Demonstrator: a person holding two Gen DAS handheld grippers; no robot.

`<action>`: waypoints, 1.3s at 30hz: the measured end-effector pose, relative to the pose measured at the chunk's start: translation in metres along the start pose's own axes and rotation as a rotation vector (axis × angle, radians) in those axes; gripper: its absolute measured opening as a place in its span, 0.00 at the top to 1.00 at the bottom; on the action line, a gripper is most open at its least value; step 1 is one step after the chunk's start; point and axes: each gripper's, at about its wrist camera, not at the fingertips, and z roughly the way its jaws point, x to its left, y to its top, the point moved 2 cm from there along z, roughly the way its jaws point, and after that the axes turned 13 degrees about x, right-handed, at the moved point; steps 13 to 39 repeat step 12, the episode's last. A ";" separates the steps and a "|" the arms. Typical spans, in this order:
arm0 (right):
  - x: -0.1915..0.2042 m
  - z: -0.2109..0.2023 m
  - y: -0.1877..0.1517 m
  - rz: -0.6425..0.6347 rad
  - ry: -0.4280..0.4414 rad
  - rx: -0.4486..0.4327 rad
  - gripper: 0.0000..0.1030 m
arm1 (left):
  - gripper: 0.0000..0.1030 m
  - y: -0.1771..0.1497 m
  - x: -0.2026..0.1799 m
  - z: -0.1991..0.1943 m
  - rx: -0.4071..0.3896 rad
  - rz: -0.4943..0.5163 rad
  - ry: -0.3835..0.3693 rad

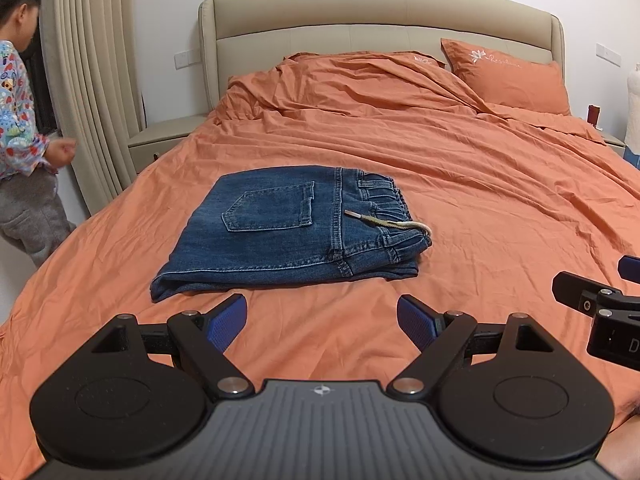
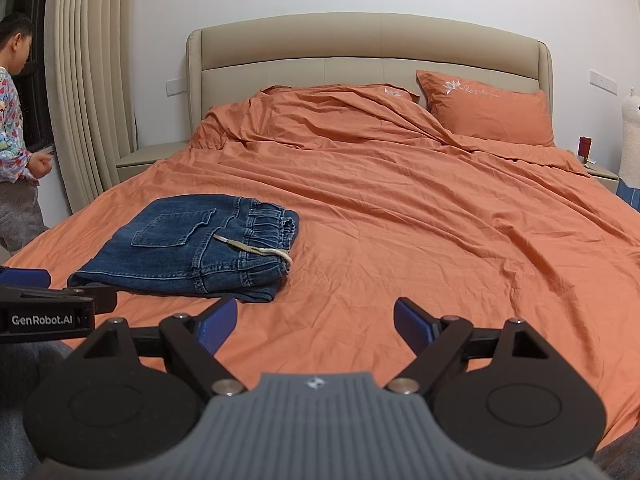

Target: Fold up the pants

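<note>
Blue denim pants (image 1: pixel 280 228) lie folded into a compact rectangle on the orange bed sheet (image 1: pixel 480 208), back pocket up, elastic waistband to the right with a beige drawstring (image 1: pixel 390 222) lying across it. My left gripper (image 1: pixel 322 314) hangs open just short of the pants' near edge, nothing between its blue pads. In the right wrist view the same pants (image 2: pixel 188 244) sit ahead and to the left. My right gripper (image 2: pixel 316 318) is open over bare sheet, right of the pants. Each gripper shows at the edge of the other's view.
A person in a patterned top (image 1: pixel 20 120) stands at the bed's left side by beige curtains (image 1: pixel 88 80). An orange pillow (image 1: pixel 508 76) and rumpled duvet lie against the beige headboard (image 1: pixel 380 12). Nightstands flank the bed; a white plush toy (image 2: pixel 632 136) stands at the right.
</note>
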 end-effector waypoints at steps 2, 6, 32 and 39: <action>0.000 0.000 0.000 0.000 0.001 0.000 0.21 | 0.04 0.000 0.000 0.000 0.001 -0.001 0.000; 0.000 0.000 0.001 0.000 0.000 -0.001 0.21 | 0.04 -0.001 0.001 0.000 0.001 0.000 -0.003; 0.000 0.000 0.000 0.000 -0.001 0.000 0.21 | 0.04 -0.001 0.004 0.002 -0.003 0.003 -0.007; 0.000 0.000 0.000 0.000 -0.001 0.000 0.21 | 0.04 -0.001 0.004 0.002 -0.003 0.003 -0.007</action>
